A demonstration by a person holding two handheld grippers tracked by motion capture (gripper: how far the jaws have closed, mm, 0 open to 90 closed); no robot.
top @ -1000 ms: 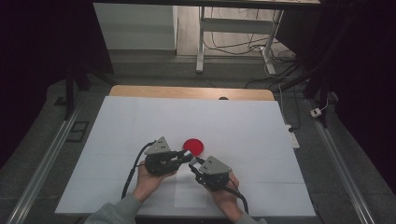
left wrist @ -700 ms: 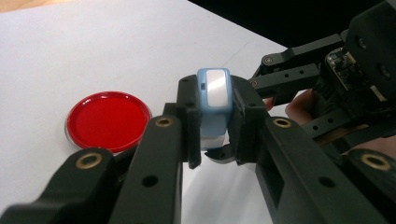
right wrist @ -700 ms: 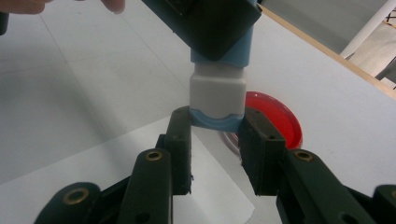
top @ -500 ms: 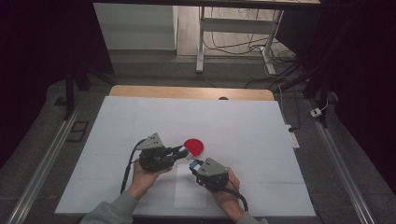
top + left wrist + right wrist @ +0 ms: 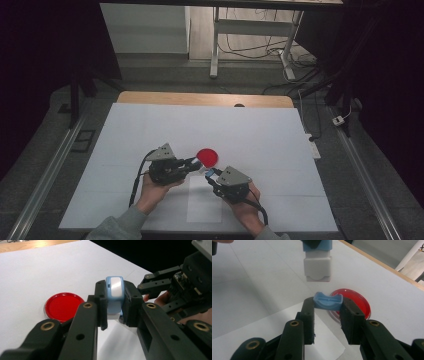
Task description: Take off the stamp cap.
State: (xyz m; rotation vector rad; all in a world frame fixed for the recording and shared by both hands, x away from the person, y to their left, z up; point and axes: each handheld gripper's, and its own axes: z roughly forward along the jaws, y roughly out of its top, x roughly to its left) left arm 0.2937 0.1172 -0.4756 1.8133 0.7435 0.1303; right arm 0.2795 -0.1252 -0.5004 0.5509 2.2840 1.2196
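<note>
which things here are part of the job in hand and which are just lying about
In the job:
- left gripper, shut on the blue and white block
- right gripper, shut on the small blue cap, held apart from the block's white end

Lying about:
- red round dish on the white table sheet, untouched
- sheet of paper near the table's front edge

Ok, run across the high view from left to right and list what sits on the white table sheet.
Left gripper shut on a blue-and-white block, then the round red dish, then the right gripper shut on a small blue cap, all on the white table sheet.
</note>
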